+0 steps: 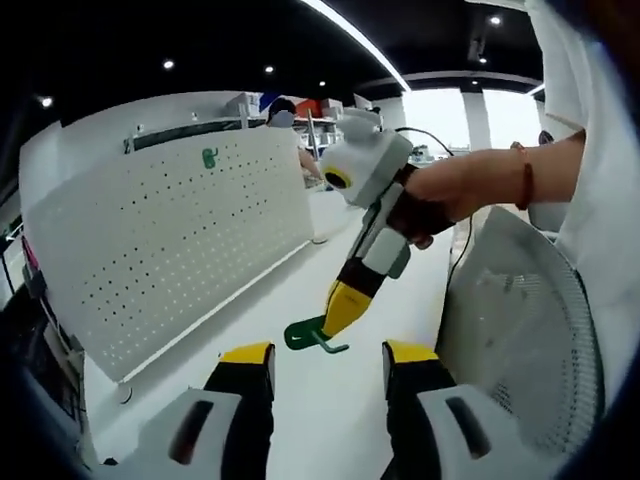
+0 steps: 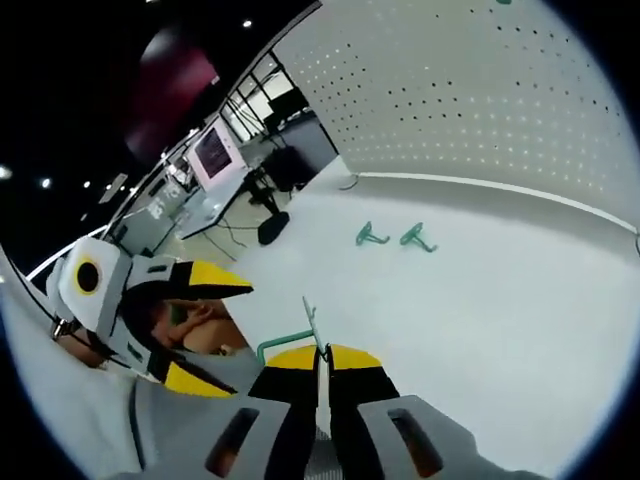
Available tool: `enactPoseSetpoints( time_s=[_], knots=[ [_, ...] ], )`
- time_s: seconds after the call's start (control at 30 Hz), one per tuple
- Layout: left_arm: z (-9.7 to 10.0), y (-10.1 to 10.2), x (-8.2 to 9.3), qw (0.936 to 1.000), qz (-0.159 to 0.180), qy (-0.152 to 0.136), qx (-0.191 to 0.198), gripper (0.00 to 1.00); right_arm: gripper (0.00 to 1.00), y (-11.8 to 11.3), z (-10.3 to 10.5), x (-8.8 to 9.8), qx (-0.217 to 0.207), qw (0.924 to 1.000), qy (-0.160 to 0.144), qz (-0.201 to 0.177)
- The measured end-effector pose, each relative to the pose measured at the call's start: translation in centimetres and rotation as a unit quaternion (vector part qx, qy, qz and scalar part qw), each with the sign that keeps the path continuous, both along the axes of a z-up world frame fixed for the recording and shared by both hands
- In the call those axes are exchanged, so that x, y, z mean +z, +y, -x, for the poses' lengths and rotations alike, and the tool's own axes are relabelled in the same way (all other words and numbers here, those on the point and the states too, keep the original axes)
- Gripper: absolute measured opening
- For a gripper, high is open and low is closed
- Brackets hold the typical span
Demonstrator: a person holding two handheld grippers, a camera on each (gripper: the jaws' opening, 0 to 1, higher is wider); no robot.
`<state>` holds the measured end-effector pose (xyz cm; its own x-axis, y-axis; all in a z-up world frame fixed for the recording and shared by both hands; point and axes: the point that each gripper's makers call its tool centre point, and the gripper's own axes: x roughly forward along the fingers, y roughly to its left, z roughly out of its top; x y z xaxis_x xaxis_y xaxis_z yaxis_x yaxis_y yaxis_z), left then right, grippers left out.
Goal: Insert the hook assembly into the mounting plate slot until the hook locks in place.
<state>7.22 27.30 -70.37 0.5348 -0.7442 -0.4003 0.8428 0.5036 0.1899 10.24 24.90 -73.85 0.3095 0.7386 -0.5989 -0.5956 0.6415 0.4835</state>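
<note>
The white pegboard mounting plate (image 1: 180, 235) stands upright on the white table, with one green hook (image 1: 209, 157) hanging near its top. My right gripper (image 1: 342, 312), held by a hand, enters the left gripper view from the right and is shut on another green hook (image 1: 312, 336) just above the table. In the right gripper view that held hook (image 2: 283, 343) sticks out left of the shut right gripper (image 2: 322, 352). My left gripper (image 1: 329, 352) is open with nothing between its jaws, close below the held hook. Two loose green hooks (image 2: 372, 236) (image 2: 417, 237) lie near the pegboard (image 2: 480, 90).
A white fan grille (image 1: 530, 330) stands close on the right of the left gripper view. The left gripper (image 2: 205, 330) sits at the left of the right gripper view. Desks, monitors and a chair stand beyond the table (image 2: 480, 300).
</note>
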Motion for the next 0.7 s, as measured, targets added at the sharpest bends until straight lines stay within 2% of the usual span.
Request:
enactPoseSetpoints(
  time_s=[0.1,0.17,0.23,0.33,0.47,0.53,0.6,0.63,0.67,0.7],
  knots=[
    [0.0,-0.1,-0.3,0.9999,-0.013,0.002,-0.003,0.37,0.01,0.1,0.5,0.2,0.014,0.9999,0.004,-0.001],
    [0.0,-0.2,-0.3,0.9996,-0.025,-0.010,-0.009,0.33,0.01,0.1,0.7,0.1,0.019,0.9998,0.008,0.001],
    [0.2,-0.3,-0.3,0.9993,-0.030,-0.015,-0.015,0.27,0.01,0.3,1.0,0.0,0.026,0.9996,0.012,0.003],
    [0.3,-0.5,-0.5,0.9988,-0.041,-0.018,-0.021,0.24,0.01,0.5,1.3,0.0,0.030,0.9995,0.014,-0.001],
    [0.7,-0.4,-1.4,0.9953,-0.083,-0.032,-0.040,0.21,0.01,0.8,1.5,0.0,0.035,0.9992,0.019,-0.006],
    [0.8,-0.4,-1.5,0.9944,-0.090,-0.036,-0.042,0.20,0.01,0.9,1.7,0.0,0.036,0.9991,0.024,-0.006],
    [0.8,-0.2,-1.6,0.9906,-0.113,-0.059,-0.051,0.18,0.01,0.9,1.9,-0.2,0.039,0.9988,0.028,-0.001],
    [0.7,-0.1,-1.8,0.9861,-0.137,-0.076,-0.058,0.17,0.01,0.9,2.0,-0.3,0.039,0.9988,0.031,0.000],
    [0.8,0.0,-1.8,0.9840,-0.146,-0.082,-0.061,0.17,0.01,0.9,2.1,-0.4,0.040,0.9985,0.037,0.001],
    [0.9,0.0,-2.1,0.9767,-0.175,-0.099,-0.074,0.17,0.01,0.9,2.1,-0.4,0.040,0.9984,0.039,0.001]
  ],
)
